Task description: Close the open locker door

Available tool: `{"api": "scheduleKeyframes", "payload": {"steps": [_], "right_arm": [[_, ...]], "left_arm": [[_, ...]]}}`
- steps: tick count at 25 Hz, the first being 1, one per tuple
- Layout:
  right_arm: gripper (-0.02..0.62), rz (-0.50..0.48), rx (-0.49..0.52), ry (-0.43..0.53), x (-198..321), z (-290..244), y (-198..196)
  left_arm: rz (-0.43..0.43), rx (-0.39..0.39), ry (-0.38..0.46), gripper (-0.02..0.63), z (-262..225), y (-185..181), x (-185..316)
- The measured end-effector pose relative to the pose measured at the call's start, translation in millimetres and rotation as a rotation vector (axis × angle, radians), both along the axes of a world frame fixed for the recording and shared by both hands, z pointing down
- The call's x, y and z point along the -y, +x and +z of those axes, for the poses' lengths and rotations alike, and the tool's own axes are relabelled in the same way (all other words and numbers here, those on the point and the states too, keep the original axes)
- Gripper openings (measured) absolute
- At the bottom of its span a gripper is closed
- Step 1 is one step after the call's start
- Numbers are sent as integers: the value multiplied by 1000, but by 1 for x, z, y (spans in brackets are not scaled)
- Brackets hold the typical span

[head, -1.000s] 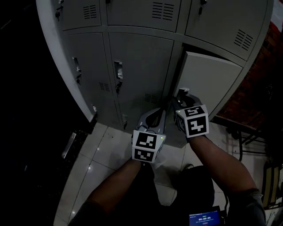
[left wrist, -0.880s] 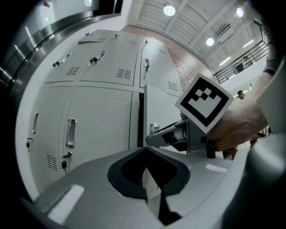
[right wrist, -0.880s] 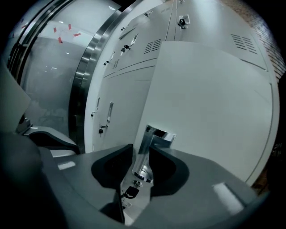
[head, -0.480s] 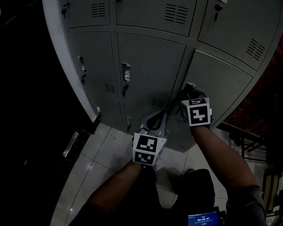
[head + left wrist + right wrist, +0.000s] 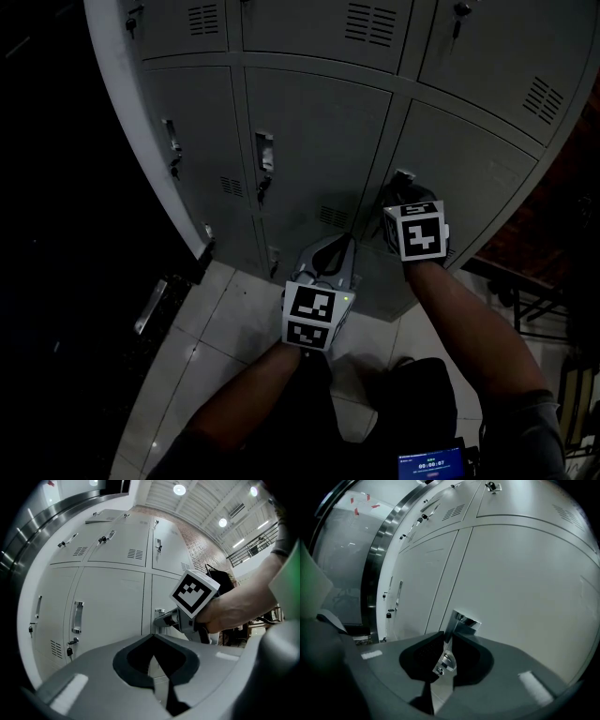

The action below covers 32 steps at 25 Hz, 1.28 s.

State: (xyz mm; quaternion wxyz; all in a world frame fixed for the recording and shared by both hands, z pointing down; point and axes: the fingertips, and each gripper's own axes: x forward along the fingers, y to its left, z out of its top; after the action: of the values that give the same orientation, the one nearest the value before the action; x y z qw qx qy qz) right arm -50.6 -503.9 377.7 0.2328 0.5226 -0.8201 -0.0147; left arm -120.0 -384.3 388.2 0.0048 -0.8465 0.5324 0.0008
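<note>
The grey locker door (image 5: 473,192) in the lower row lies flush with its neighbours. Its chrome handle (image 5: 404,175) sits at the door's left edge. My right gripper (image 5: 397,191) is at that handle, jaws closing with the handle (image 5: 462,620) between the pads (image 5: 425,656), which touch it. The left gripper view shows the right gripper (image 5: 162,619) against the door (image 5: 161,590). My left gripper (image 5: 339,242) hangs lower and to the left, just off the locker front, shut with its tips together (image 5: 151,637) and nothing between them.
Neighbouring locker doors carry handles with keys (image 5: 264,156) (image 5: 170,141). White floor tiles (image 5: 216,328) run below the lockers. A dark object (image 5: 150,305) lies on the floor at left, and a metal frame (image 5: 530,300) stands at right.
The door stood ajar a second ago and now lies flush with the frame. My right gripper went forward with it at the handle. The left gripper hardly moved.
</note>
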Motion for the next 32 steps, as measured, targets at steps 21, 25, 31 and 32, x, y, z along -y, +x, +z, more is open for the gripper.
{"api": "scheduleKeyframes", "payload": {"steps": [21,25,31,32], "right_arm": [[94,-268,229,5,-177,1,85],[81,-277,249,55,-221,-15,114],[66,-292,288,91,-278,-26,147],[58,-292,305,87,-287,-27,152]], "left_arm": [[209,101,18,2,-23,95,-57],[310,68,-46,2,-20,128,-88],[423,21,-79,2,-27,162,-125],[436,24,-79,2,-29,166,-131]]}}
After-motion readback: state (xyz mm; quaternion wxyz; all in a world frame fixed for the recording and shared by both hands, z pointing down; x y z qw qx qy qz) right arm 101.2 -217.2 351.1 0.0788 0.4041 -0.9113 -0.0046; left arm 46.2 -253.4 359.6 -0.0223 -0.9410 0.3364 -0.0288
